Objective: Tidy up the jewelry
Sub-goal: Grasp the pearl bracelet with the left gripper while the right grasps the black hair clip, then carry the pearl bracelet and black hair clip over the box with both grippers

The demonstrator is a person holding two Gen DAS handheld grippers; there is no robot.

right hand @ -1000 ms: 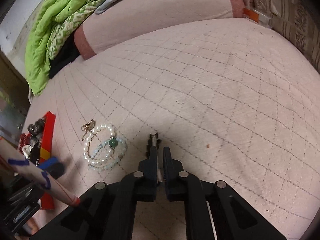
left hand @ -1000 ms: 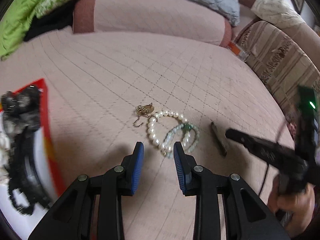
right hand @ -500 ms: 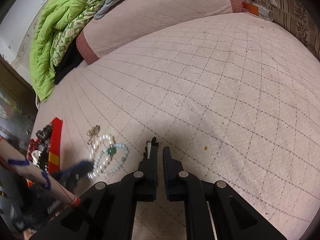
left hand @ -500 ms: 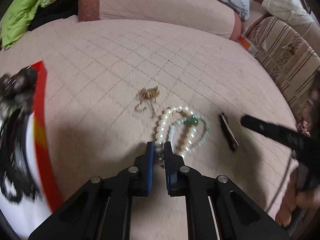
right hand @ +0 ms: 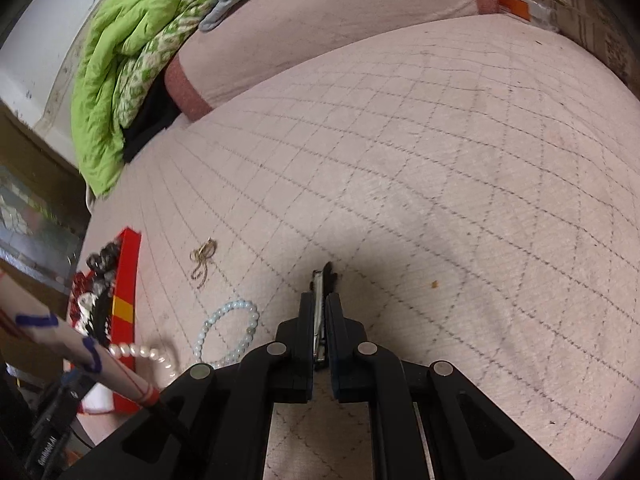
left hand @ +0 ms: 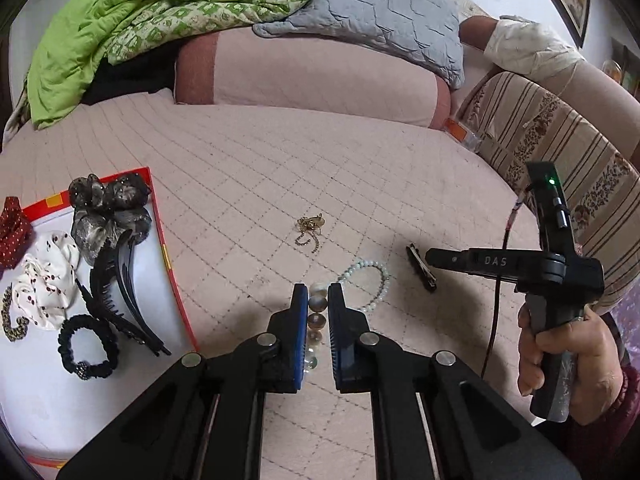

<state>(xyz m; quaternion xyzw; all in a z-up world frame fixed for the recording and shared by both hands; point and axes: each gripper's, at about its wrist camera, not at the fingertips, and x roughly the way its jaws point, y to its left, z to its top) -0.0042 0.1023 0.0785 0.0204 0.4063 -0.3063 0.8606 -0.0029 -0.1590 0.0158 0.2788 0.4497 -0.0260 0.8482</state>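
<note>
The left tongs (left hand: 318, 300) have clenched on the pearl bracelet (left hand: 316, 303), lifting it off the bed (left hand: 240, 184) toward the tray (left hand: 168, 248); the right tongs (right hand: 320, 312) grip the hair clip (right hand: 320, 280).

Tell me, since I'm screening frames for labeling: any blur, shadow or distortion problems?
Left wrist view: sharp, fisheye bends the bed, dark corners. Right wrist view: sharp centre, a dark shadow around the hair clip ahead of the right gripper, left edge dim.

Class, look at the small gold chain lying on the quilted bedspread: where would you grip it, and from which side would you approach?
Grip the gold chain at its bunched clump, coming down from above: it lies flat, and the loose tail is too thin to pinch.
</note>
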